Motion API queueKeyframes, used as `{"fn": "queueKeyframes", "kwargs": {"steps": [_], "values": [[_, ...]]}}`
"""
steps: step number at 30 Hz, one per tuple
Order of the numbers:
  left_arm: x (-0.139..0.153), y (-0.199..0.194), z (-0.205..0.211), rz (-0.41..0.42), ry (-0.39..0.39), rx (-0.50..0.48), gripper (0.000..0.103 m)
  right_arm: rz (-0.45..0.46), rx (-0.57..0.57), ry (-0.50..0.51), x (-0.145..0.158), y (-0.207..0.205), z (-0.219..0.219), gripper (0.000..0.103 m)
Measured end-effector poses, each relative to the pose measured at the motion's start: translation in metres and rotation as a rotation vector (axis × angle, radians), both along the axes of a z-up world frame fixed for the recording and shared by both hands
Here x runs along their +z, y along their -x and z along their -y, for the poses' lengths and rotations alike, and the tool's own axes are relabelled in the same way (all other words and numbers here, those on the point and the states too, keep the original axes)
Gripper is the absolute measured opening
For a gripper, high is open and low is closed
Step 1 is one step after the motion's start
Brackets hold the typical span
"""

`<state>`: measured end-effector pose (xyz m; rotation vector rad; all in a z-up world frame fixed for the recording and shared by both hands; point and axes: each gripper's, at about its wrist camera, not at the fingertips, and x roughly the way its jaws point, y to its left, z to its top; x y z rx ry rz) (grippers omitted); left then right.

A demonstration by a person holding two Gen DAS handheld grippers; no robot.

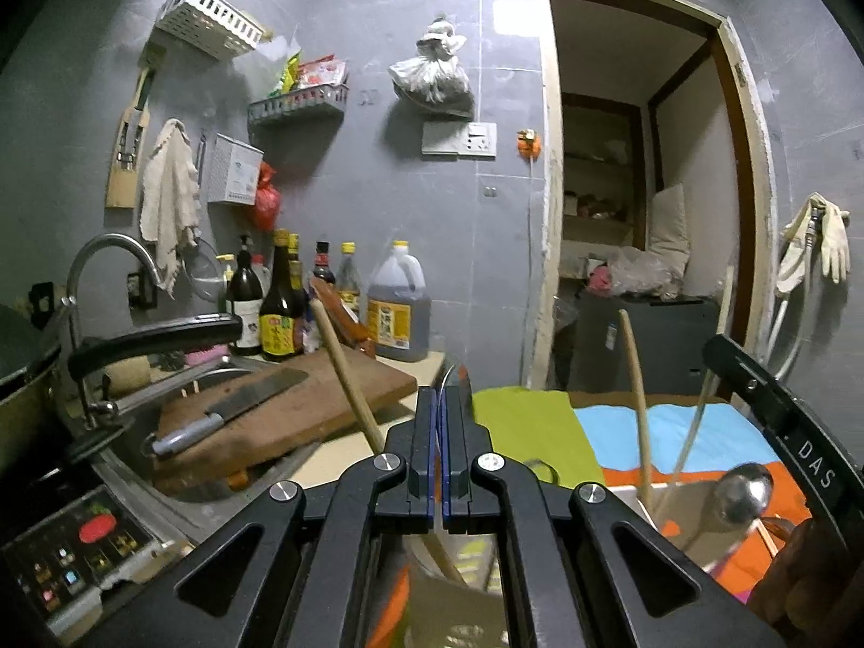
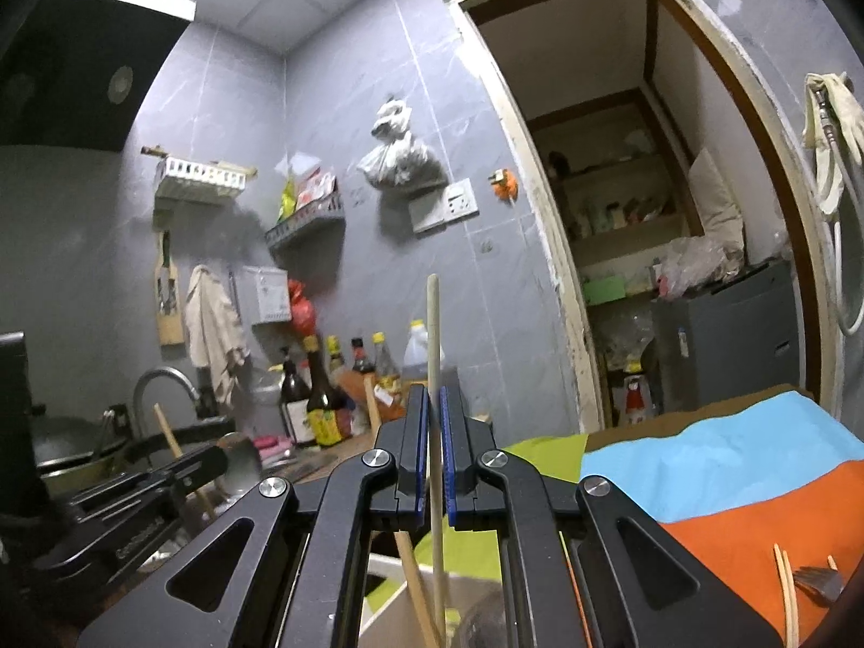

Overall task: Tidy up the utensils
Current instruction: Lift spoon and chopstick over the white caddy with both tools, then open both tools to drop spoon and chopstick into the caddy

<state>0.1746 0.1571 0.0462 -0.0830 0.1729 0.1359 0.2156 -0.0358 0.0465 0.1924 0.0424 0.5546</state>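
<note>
behind, on the desk: cutting board with a knife, bottles, sink with faucet. colored cloth ahead. left hand-held gripper pressed together on the thin rim of a container, where a wooden stick leans up to the left. right hand-held gripper pinching a chopstick, long axis upright, top end above the fingers, lower end in the container. spoon bowl up beside.
</note>
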Motion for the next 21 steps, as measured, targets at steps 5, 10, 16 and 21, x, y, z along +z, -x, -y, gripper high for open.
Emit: {"fn": "queueKeyframes", "kwargs": {"steps": [5,10,16,21], "values": [[0.001,0.004,0.004,-0.019,0.039,-0.066,0.002,-0.041,0.034,0.048,-0.002,0.003,0.001,0.004],[0.006,0.008,0.007,-0.039,0.076,-0.121,0.004,-0.048,0.047,0.062,0.003,0.008,0.007,0.016],[0.015,0.016,0.008,-0.032,0.144,-0.162,0.017,-0.023,0.036,0.048,0.017,0.015,0.023,0.03],[0.03,0.027,0.014,0.001,0.174,-0.183,0.031,0.017,-0.002,0.019,0.033,0.026,0.048,0.054]]}}
